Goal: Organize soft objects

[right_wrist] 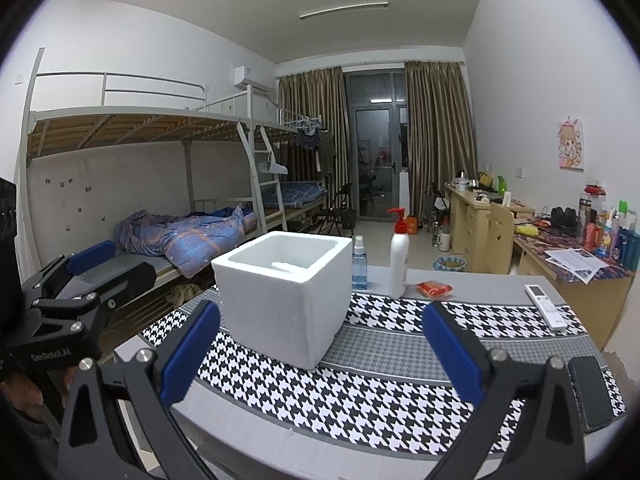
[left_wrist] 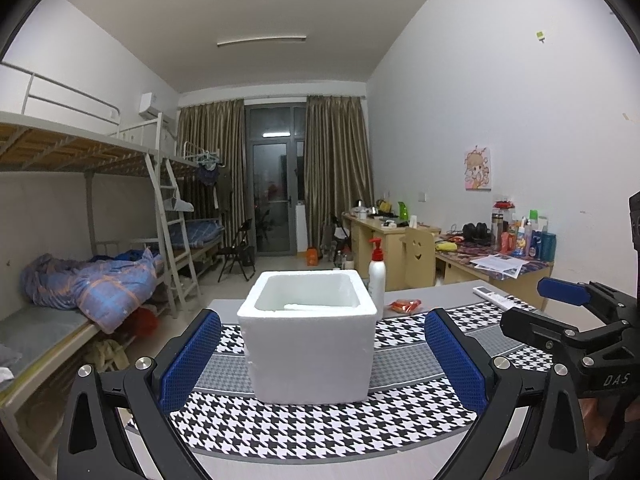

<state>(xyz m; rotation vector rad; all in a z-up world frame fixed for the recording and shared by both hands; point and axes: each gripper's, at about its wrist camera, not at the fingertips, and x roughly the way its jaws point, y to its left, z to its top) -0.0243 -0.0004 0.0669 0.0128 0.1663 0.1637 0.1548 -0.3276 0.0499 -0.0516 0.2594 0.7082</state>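
Note:
A white foam box stands open-topped on a houndstooth mat; it also shows in the right wrist view. Something pale lies inside it, too unclear to name. My left gripper is open and empty, its blue pads on either side of the box's near face. My right gripper is open and empty, to the right of the box and nearer than it. The right gripper also shows at the right edge of the left wrist view. A small red-orange soft packet lies behind the box, also in the right wrist view.
A white pump bottle and a blue spray bottle stand behind the box. A white remote and a black phone lie at the right on the mat. Bunk beds stand left, cluttered desks right.

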